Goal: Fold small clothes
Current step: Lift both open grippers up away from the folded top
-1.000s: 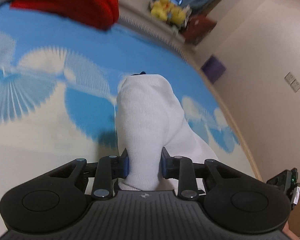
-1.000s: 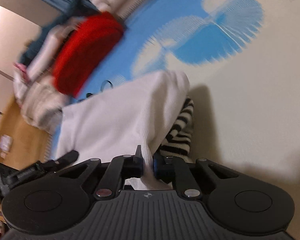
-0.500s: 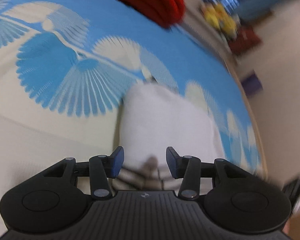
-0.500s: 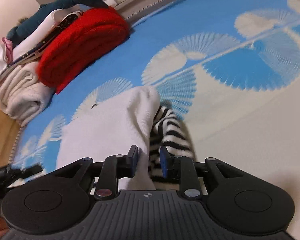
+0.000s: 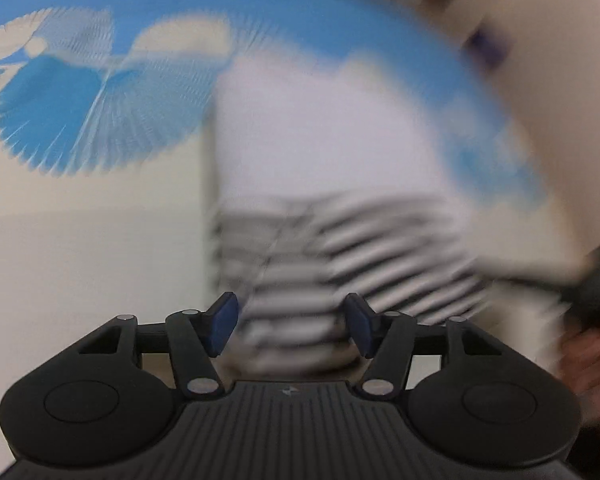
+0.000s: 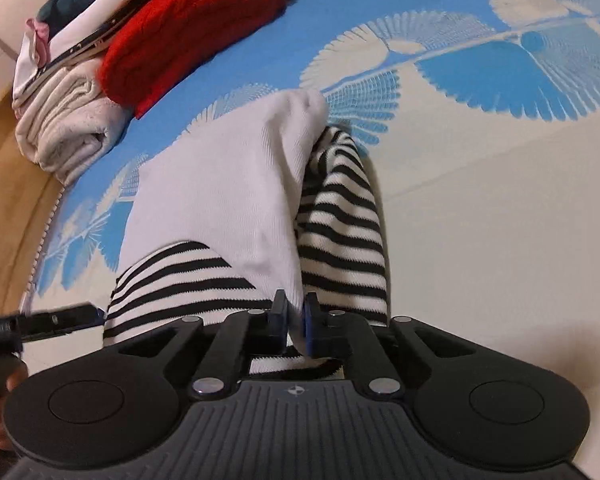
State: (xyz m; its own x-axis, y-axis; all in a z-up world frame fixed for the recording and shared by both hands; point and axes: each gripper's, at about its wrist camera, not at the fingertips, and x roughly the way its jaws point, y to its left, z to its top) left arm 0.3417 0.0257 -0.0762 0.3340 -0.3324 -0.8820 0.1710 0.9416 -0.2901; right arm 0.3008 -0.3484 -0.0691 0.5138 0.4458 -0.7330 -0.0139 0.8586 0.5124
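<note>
Right gripper point(image 6: 295, 324) is pinching the bottom edge of the ribbed white cloth point(image 6: 228, 192), jaws closing on it. That cloth lies over a black-and-white striped piece point(image 6: 340, 232) on the blue-and-cream fan-print mat point(image 6: 500, 208). Left gripper point(image 5: 290, 324) has its jaws opening, blue pads clear of the striped fabric between them. Left view is badly smeared, so weave is unreadable there. Fuzzy red knit point(image 6: 188, 28) sits behind.

You are getting soft, even indoor light; the left wrist view is smearing with motion blur, edges are bowing.
</note>
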